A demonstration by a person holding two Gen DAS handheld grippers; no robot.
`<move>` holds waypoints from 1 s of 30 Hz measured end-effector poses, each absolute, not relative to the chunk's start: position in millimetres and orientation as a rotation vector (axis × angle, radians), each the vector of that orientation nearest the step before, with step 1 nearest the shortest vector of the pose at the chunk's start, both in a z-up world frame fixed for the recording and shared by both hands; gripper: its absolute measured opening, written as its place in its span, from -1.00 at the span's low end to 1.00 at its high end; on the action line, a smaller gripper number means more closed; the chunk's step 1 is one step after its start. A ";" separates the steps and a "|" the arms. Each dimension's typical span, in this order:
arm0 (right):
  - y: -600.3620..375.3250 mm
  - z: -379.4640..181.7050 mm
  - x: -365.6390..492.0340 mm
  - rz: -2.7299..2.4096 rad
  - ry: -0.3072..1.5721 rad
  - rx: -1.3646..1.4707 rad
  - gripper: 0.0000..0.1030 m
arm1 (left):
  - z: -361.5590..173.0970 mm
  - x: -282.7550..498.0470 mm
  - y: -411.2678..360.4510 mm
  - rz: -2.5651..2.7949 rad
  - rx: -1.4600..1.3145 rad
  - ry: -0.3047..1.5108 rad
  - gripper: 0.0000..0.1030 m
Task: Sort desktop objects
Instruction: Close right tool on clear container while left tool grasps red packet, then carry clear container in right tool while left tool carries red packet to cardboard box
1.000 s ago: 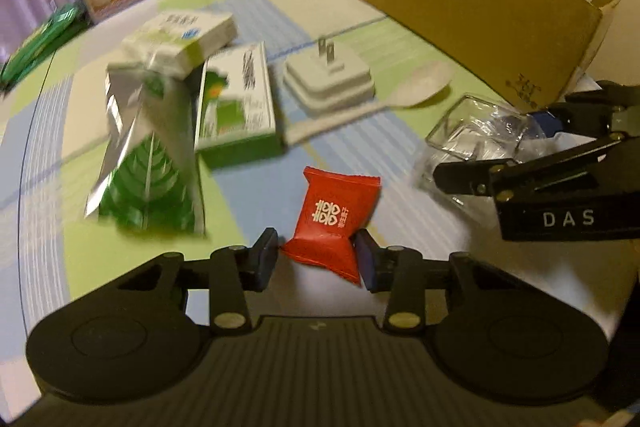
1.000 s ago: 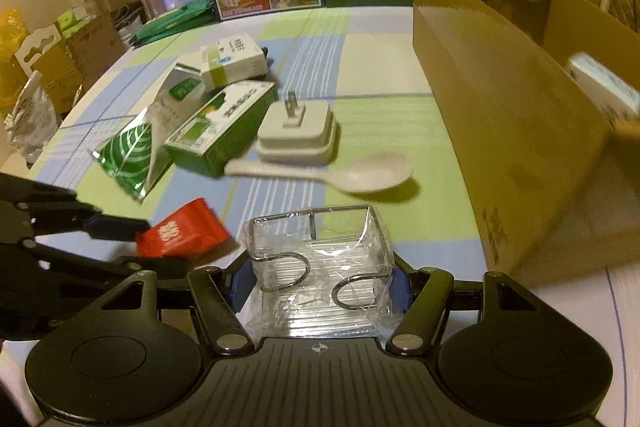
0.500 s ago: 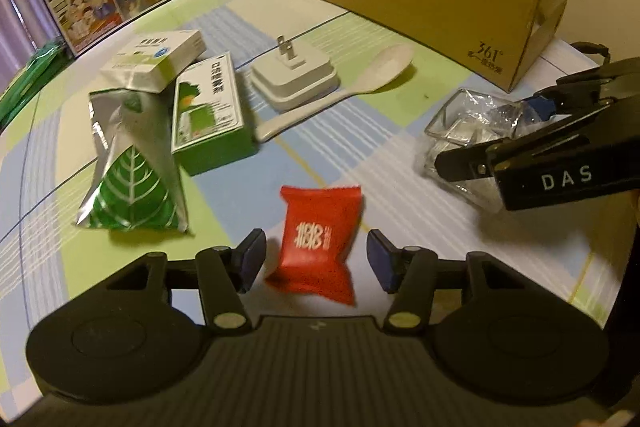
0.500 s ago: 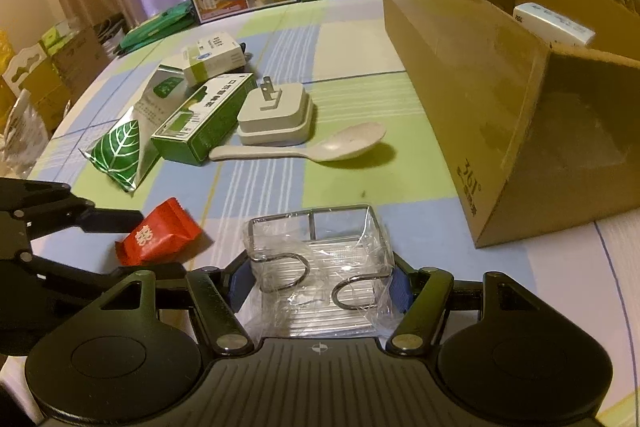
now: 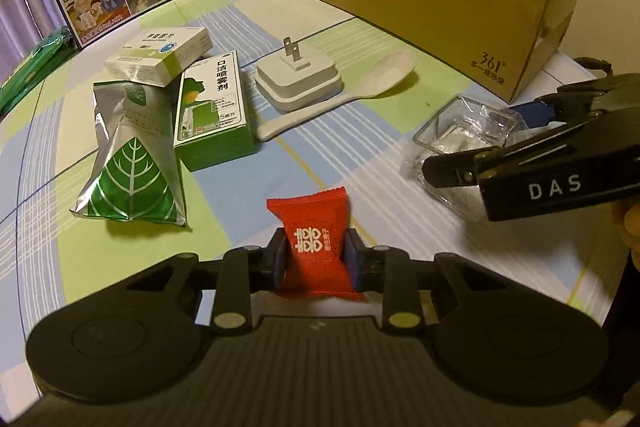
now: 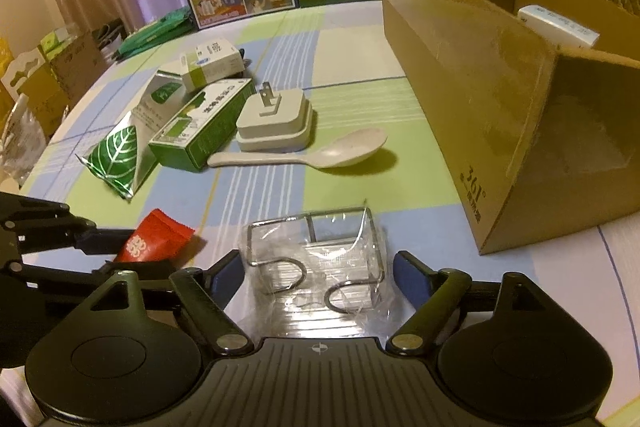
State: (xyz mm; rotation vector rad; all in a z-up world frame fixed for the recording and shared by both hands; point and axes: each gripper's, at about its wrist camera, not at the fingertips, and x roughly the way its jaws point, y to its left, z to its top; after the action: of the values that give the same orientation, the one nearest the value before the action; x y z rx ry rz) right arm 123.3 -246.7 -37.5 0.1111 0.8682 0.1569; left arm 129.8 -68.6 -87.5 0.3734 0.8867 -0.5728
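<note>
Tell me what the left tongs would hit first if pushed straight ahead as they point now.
The left tongs, shut on the red candy packet, point across bare tablecloth toward the white spoon handle, with the charger plug just behind it. Probably the spoon first; depth is uncertain.

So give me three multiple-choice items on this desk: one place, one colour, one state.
1. The white plastic spoon lies:
A. inside the box
B. beside the white plug adapter
C. on the leaf pouch

2. The sweet packet in the left tongs is:
A. red
B. blue
C. yellow

3. The right tongs are:
A. shut on the spoon
B. open around the clear wrapped wire rack
C. out of view

B: its handle runs along the adapter's base. A: red wrapper. B: both pads stand apart from the rack.
</note>
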 end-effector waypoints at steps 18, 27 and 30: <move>-236.3 -41.8 126.5 0.149 0.853 0.037 0.24 | -88.7 128.9 -67.1 -0.534 0.343 0.881 -0.53; -235.3 -28.3 115.6 0.174 0.812 0.023 0.23 | -72.1 120.2 -59.0 -0.458 0.289 0.916 -0.54; -234.8 -18.4 108.3 0.181 0.801 0.030 0.23 | -65.7 113.8 -55.3 -0.433 0.267 0.930 -0.54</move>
State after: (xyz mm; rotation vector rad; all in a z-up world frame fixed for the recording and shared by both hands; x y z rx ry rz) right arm 108.3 -234.8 -18.4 0.0303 0.8010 0.1814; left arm 113.8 -55.3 -65.7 0.2674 0.9296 -0.4327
